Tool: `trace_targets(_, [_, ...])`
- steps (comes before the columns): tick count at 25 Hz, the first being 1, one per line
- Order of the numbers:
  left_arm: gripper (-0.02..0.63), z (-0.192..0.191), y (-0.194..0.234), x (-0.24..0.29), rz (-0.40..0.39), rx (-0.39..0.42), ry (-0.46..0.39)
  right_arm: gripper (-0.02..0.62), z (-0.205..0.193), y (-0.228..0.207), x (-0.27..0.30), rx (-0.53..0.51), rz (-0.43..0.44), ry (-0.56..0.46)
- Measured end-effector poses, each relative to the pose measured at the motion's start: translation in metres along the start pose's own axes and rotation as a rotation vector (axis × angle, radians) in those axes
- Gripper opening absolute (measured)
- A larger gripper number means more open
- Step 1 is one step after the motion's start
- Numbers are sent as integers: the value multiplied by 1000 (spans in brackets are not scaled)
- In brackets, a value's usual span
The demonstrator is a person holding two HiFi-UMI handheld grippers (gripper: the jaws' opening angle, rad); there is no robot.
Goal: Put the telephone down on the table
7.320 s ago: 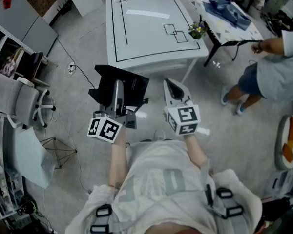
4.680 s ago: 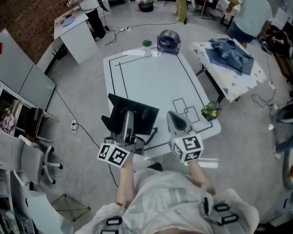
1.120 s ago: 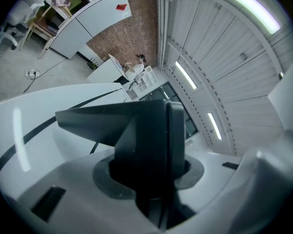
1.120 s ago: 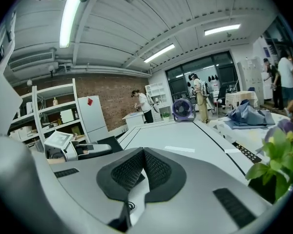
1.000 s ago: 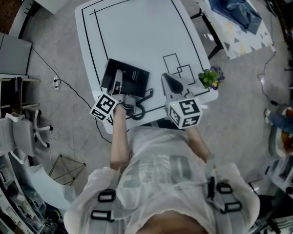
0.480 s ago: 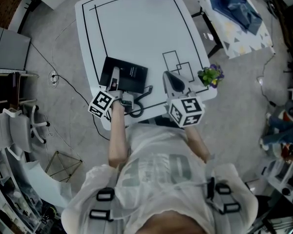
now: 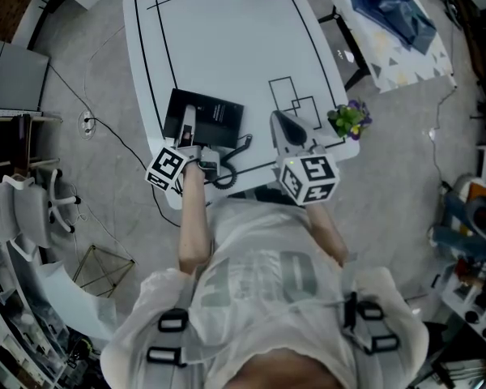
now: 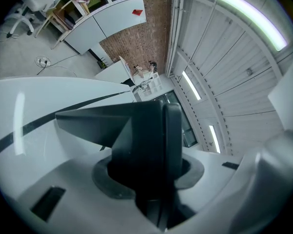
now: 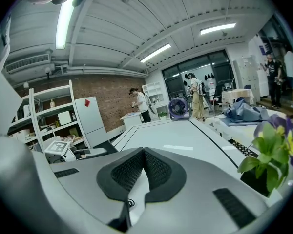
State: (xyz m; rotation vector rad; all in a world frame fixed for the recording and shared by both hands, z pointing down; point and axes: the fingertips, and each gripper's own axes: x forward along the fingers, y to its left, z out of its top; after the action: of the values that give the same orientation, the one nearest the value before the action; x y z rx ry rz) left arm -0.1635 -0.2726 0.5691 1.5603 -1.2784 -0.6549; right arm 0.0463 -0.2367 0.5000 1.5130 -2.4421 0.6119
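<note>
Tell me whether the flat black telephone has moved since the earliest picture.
Yes. The flat black telephone was over the floor, short of the white table; now it is at that table's near left corner.

- Telephone (image 7: 204,120): black throughout.
- Table (image 7: 227,47): white top, thin black border line, black outlined rectangles.
- Right gripper (image 7: 280,121): pale grey shell, black cross-hatched pads, white cube with black square markers.
- Potted plant (image 7: 350,121): green leaves, purple flowers.
- Floor (image 7: 105,193): plain grey.
</note>
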Motion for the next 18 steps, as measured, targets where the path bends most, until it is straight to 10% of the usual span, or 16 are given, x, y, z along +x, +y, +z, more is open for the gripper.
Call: trace_targets(18, [205, -2, 8, -4, 59, -19, -19, 8, 7, 15, 0, -36, 34, -13])
